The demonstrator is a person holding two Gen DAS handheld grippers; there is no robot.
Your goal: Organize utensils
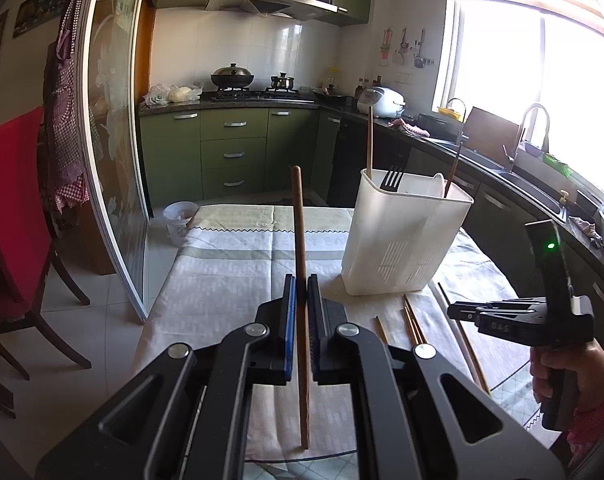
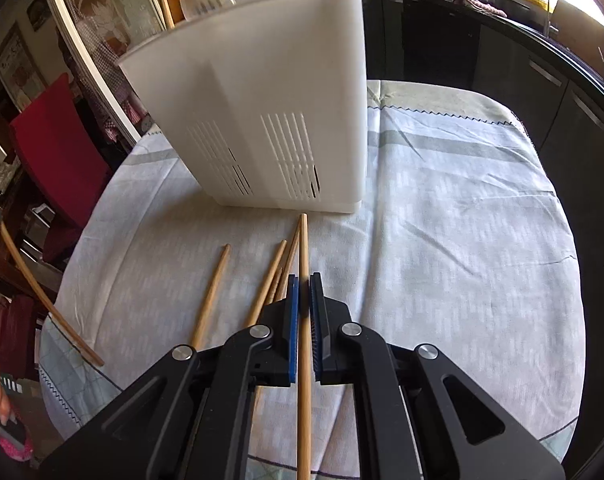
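The left claw [image 1: 301, 280] was clamped on a dark brown chopstick [image 1: 299, 240], which stood nearly upright between its blue-padded fingers, one end rising above them and the other reaching down past the claw's body. This claw hovered above a worktop [image 1: 229, 264] draped in a pale patterned cloth.

On the worktop, ahead and to the right, stood a white plastic utensil holder [image 1: 402, 240] with slotted vents low on its walls. A black fork [image 1: 393, 178] stood tines-up in it, along with a light wooden chopstick [image 1: 369, 140], a darker chopstick [image 1: 453, 168] leaning near the right wall, and a white utensil whose shape was hard to make out.

The right claw [image 2: 304, 292] was closed on a light bamboo chopstick [image 2: 303, 248], which ran lengthwise between its fingers and pointed toward the base of the holder [image 2: 269, 92], its tip stopping just short of it. Several more bamboo chopsticks [image 2: 211, 292] lay loose on the cloth just left of that claw, fanned at slight angles. From the left wrist view, the right claw [image 1: 452, 313] showed at the right edge, gripped by a hand [image 1: 570, 372] in a red patterned sleeve.

Green kitchen cabinets [image 1: 229, 148] stood behind the worktop.
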